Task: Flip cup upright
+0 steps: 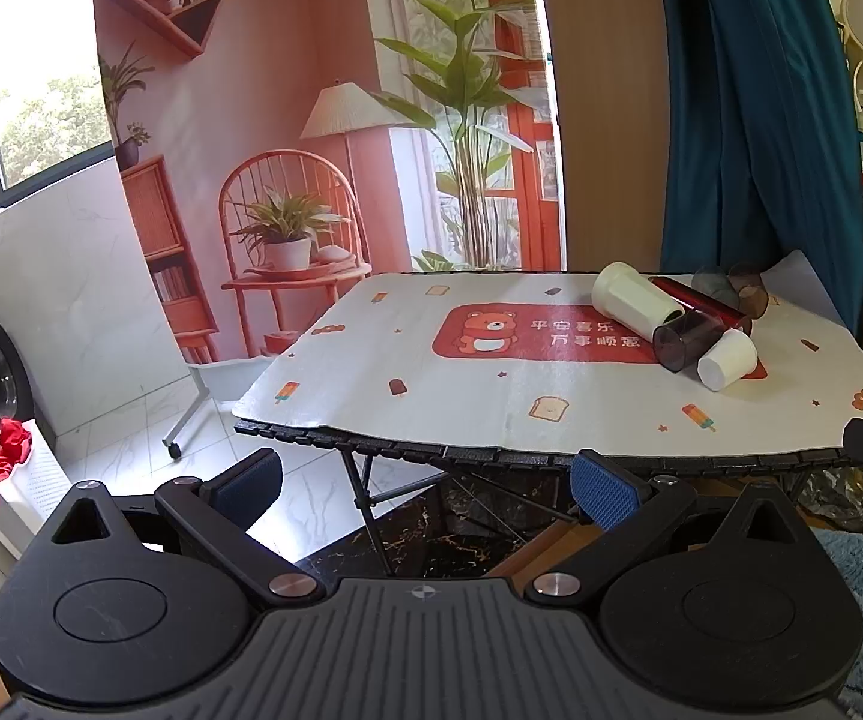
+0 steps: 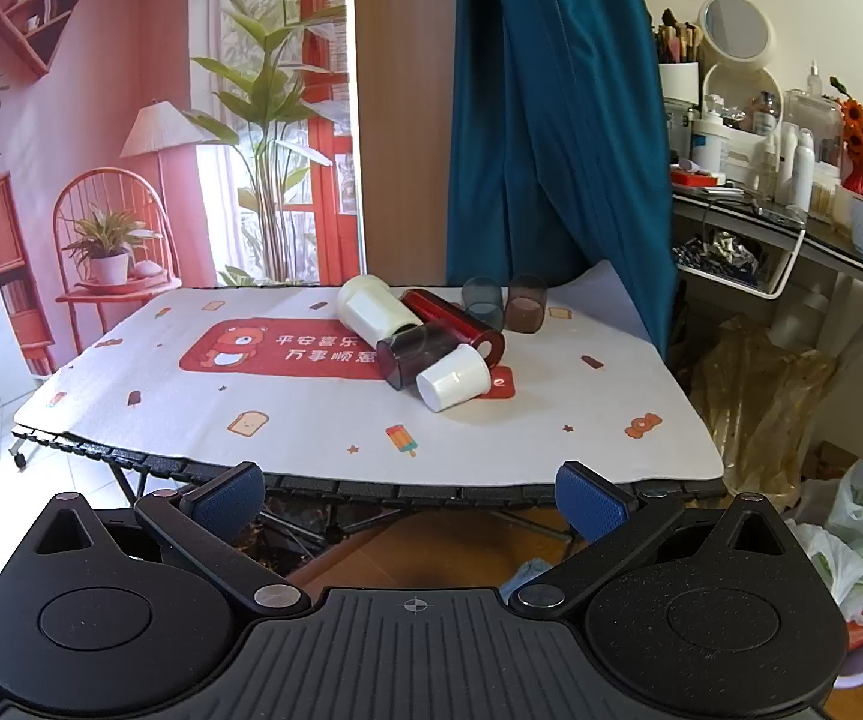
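Cups (image 2: 454, 377) lie toppled in a heap on the worktop (image 2: 311, 420), well ahead of both tools. Left tool (image 1: 425, 489) and right tool (image 2: 412, 498) hang wide and empty, likely readied for approach.

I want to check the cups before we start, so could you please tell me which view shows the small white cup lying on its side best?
The right wrist view: the small white cup lies near the centre, larger, with its flat base facing the camera. The left wrist view shows the same cup far to the right, smaller and more distorted.

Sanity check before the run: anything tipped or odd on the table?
Yes. Four cups lie on their sides in a touching cluster: large white cup, red cup, dark clear cup, small white cup. Nothing spilled.
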